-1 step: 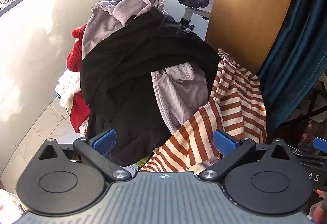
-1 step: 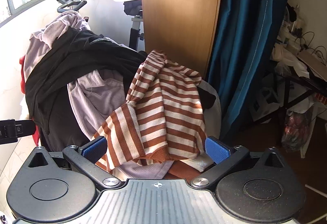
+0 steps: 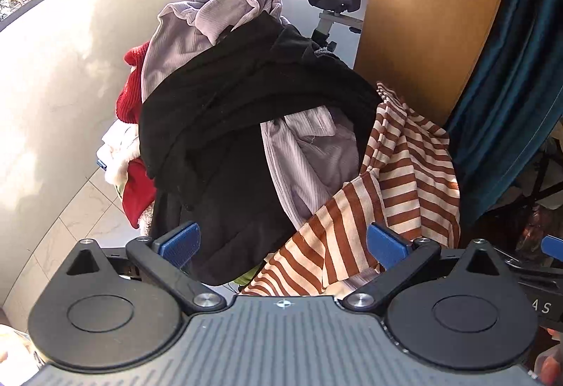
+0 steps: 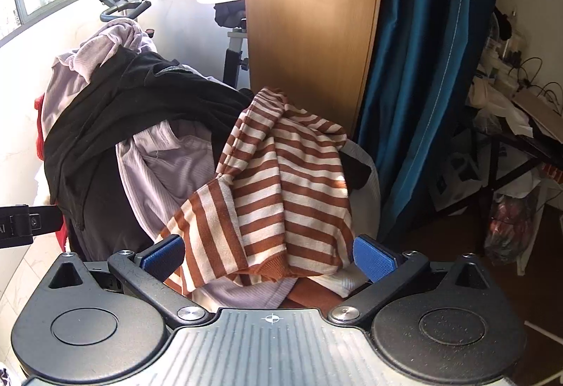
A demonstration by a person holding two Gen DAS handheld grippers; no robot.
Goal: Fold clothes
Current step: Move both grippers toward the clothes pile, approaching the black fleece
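Nothing has moved since the earlier frames: the left gripper (image 3: 281, 241) and right gripper (image 4: 269, 254) both hang wide and empty near the unfolded heap's rust-and-cream striped knit top (image 4: 281, 182), likeliest the next pick, by its near hem.

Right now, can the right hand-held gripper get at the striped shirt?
Probably yes. The right hand-held gripper is open, facing the striped shirt, which drapes on top of the pile's near side with nothing in front of it.

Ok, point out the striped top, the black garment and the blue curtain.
striped top (image 4: 295, 182): right wrist view, middle of its draped front.
black garment (image 3: 225, 111): left wrist view, upper folds.
blue curtain (image 4: 422, 69): right wrist view, hanging folds.
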